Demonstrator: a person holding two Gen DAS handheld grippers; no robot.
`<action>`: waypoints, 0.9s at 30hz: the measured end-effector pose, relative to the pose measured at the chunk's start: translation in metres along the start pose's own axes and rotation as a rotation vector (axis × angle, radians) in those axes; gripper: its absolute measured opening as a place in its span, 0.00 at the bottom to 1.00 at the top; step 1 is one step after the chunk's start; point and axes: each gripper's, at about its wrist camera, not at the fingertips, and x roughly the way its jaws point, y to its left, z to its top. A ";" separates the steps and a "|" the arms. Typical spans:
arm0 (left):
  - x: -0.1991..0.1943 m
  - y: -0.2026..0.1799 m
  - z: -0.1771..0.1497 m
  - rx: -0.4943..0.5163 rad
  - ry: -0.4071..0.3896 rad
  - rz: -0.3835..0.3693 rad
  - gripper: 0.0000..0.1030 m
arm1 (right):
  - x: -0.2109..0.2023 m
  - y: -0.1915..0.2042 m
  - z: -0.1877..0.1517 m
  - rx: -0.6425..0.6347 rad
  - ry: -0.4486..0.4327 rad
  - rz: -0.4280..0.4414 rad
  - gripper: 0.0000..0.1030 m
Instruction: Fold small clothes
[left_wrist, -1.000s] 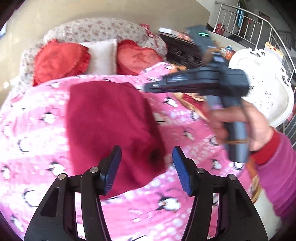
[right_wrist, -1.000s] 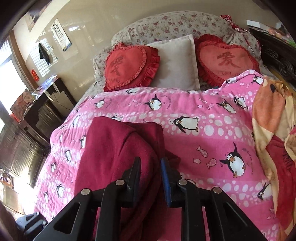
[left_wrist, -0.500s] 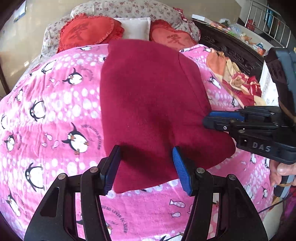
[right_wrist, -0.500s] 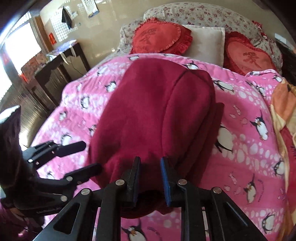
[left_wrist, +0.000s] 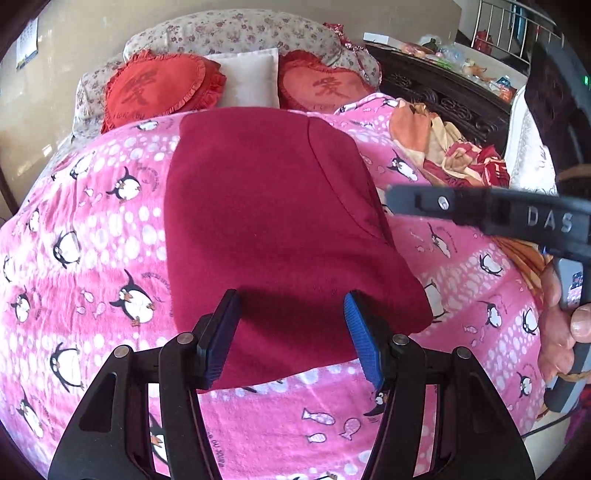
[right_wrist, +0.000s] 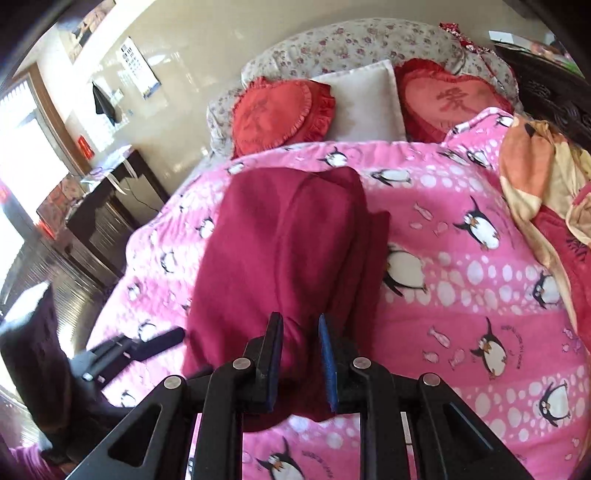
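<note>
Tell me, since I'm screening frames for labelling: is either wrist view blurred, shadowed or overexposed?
Left wrist view: sharp on the maroon garment, gripper shadow falls on its near edge, right gripper slightly smeared. Right wrist view: garment softly blurred, window at left blown out. Both show fisheye bending with dark corners.

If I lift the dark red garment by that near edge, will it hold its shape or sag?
Likely sag: the dark red garment bunches into soft creases where the right gripper pinches it. It looks like thick fleece, so probably grippy, not slippery. The left gripper is open over the near edge, so that side would probably droop unsupported onto the penguin blanket.
</note>
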 end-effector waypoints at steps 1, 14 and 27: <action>0.002 -0.001 -0.001 -0.007 0.005 -0.005 0.56 | 0.002 0.005 0.005 -0.012 -0.004 0.000 0.17; -0.017 0.014 -0.005 -0.099 0.034 0.002 0.58 | 0.039 -0.009 0.002 0.031 0.054 -0.062 0.18; -0.043 0.020 -0.004 -0.128 0.023 -0.023 0.59 | 0.012 0.003 -0.002 0.035 -0.005 -0.034 0.47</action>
